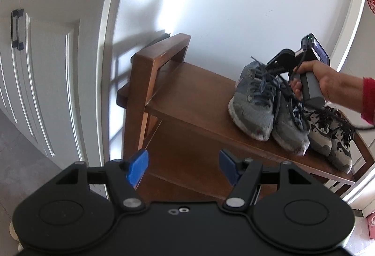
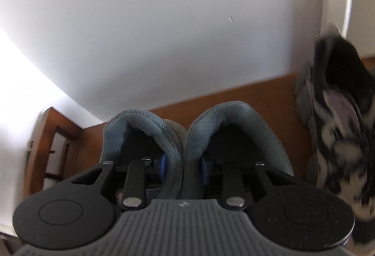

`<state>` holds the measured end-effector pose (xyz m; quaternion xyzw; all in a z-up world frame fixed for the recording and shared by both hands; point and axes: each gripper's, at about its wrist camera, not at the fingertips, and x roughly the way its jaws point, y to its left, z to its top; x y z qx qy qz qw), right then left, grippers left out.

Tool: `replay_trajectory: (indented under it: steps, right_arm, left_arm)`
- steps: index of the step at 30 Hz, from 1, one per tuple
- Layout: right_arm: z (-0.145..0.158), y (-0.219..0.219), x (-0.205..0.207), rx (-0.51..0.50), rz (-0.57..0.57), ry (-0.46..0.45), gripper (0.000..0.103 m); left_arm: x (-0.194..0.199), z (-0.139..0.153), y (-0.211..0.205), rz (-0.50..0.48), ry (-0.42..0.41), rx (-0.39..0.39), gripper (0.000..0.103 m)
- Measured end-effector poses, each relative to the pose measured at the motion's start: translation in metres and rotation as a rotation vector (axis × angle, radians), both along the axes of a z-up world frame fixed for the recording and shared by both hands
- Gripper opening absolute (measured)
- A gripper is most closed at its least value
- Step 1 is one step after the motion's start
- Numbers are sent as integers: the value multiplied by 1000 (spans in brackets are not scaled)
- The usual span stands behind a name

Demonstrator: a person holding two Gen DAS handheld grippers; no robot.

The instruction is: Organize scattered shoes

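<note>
The right gripper (image 2: 182,170) pinches the two inner collars of the grey pair (image 1: 264,105) on the rack (image 1: 187,101), at 3 o'clock. Soft, light shoes; collars grip well. The left gripper (image 1: 184,168) is wide, empty

In the left wrist view, the right gripper (image 1: 273,64) has its fingertips buried among the laces of the grey-blue sneakers (image 1: 253,103), so how its jaws stand cannot be read there. The camouflage sneakers (image 1: 332,134) are partly covered by the hand (image 1: 328,82), and the red sleeve (image 1: 368,101) runs off the right edge. In the right wrist view the camouflage sneaker (image 2: 337,129) is smeared with blur and cut by the frame; the blue pads (image 2: 163,165) are mostly hidden behind the collars.
</note>
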<state>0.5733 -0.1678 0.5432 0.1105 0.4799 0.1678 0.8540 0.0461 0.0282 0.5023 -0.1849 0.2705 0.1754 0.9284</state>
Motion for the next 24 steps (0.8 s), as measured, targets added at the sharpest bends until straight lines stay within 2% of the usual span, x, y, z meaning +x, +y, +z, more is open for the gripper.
replay_trajectory:
  steps: [6,7,12,15,17,19,20,21,22,23,24]
  right_arm:
    - [-1,12,13,-76,19,-23,40]
    - [0,12,12,-88,24,-26,46]
    - [13,-8,2,-49,-7,-70,57]
    - [30,-30,-17,-4,-7,-168,57]
    - [47,-54,-52,49,38,-295,57]
    - [59,-82,-96,126,99,-424,62]
    - [59,-85,-102,130,109,-435,65]
    - [53,-100,-129,139,154,-474,65]
    - [34,-120,-168,129,222,-482,65]
    - [30,-123,-174,128,233,-476,65]
    - [10,-136,-197,129,271,-439,65]
  left_arm:
    - [0,-11,2,6,21,-14,67]
    - [0,-12,2,5,25,-15,67]
    - [-3,-17,3,5,36,-22,67]
    - [-8,-19,5,18,37,-6,67]
    - [-14,-24,7,27,42,0,67]
    - [-20,-35,9,29,71,3,67]
    - [-23,-43,9,23,97,3,67]
    - [-25,-51,9,17,120,2,67]
    - [-28,-63,7,8,151,-1,67]
    - [-30,-75,6,-3,180,-6,67]
    - [-31,-83,5,-13,199,-9,67]
